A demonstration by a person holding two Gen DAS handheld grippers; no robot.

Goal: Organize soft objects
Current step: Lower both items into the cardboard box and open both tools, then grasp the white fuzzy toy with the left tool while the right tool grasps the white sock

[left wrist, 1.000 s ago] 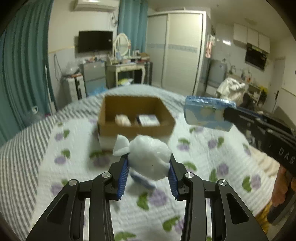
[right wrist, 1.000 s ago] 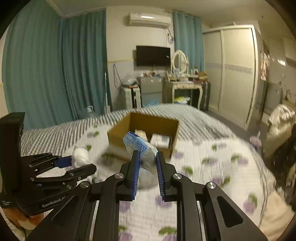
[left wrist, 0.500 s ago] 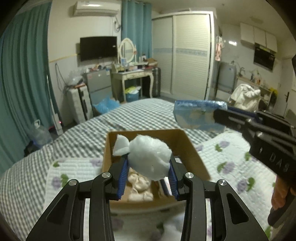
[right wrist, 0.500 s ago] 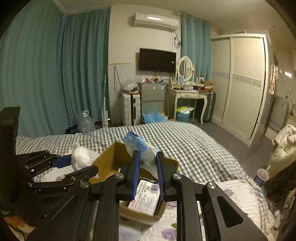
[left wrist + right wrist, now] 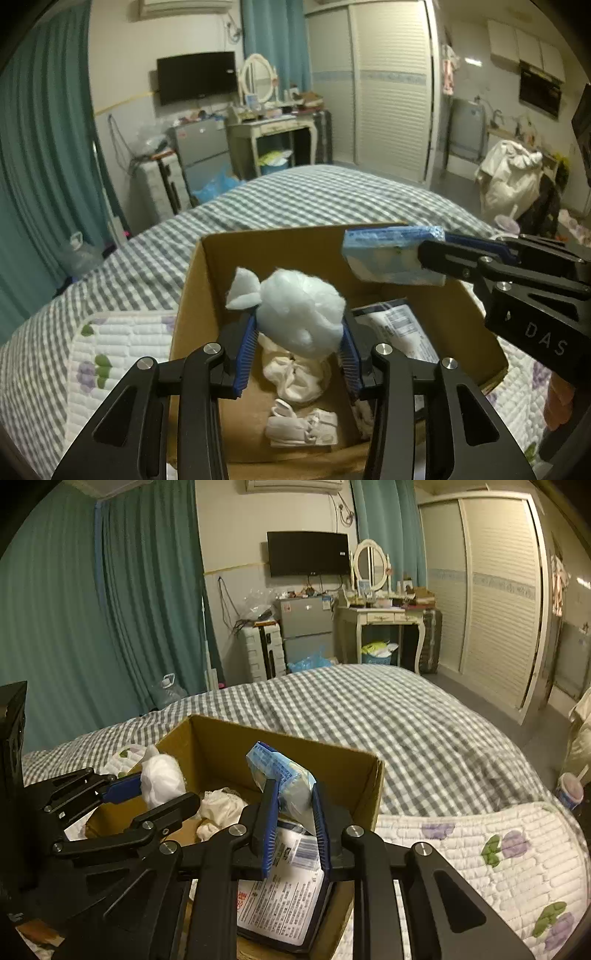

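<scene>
1. Our left gripper [image 5: 297,350] has its jaws closed on a white bag of fluffy stuffing [image 5: 301,314], held over the open cardboard box [image 5: 258,243] on the bed [image 5: 369,709]. We judge the bag very light and squashy; it bulges out above the pads, so a hold across its middle suits it, and it should drop without harm.
2. Our right gripper [image 5: 291,827] has its jaws clamped on a blue soft pack [image 5: 282,779], also above the box. The plastic wrap looks slick and the pack pinches in at the grip, so we judge it compressible and liable to slide if held near an edge.
3. Inside the box lie cream cloth bundles [image 5: 295,373] and a flat printed packet [image 5: 284,890].
4. Hidden: both grippers cover much of the box floor, the packet's print is too small to read, and we cannot tell what the blue pack contains.
</scene>
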